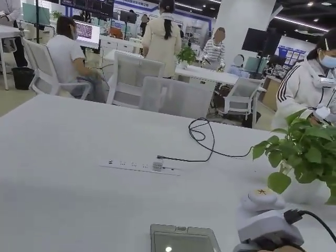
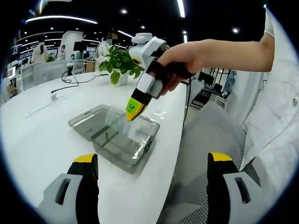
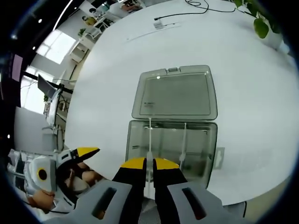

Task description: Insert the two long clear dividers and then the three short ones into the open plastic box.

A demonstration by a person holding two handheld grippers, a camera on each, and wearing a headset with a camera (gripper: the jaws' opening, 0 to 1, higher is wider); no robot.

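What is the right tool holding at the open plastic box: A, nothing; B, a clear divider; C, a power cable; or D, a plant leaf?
B: in the right gripper view the right tool is shut on a thin clear divider at the open plastic box.

Setting: open-plan office.
Evidence:
- broad white desk (image 1: 79, 157)
- flush white power strip (image 1: 139, 167) and loose black cable (image 1: 202, 136), both well ahead of the right fingers (image 3: 132, 177)
- green leafy potted plant (image 1: 304, 149)
- further white desks with white mesh-back swivel chairs (image 1: 134, 79)
- lit computer monitor (image 1: 88, 32)
- dark wall-mounted screen (image 1: 254, 39)
- black waste bin (image 1: 22, 77) on the floor
- several people (image 1: 65, 52) seated and standing at the far desks
- dark ceiling with linear strip lights (image 2: 60, 18)
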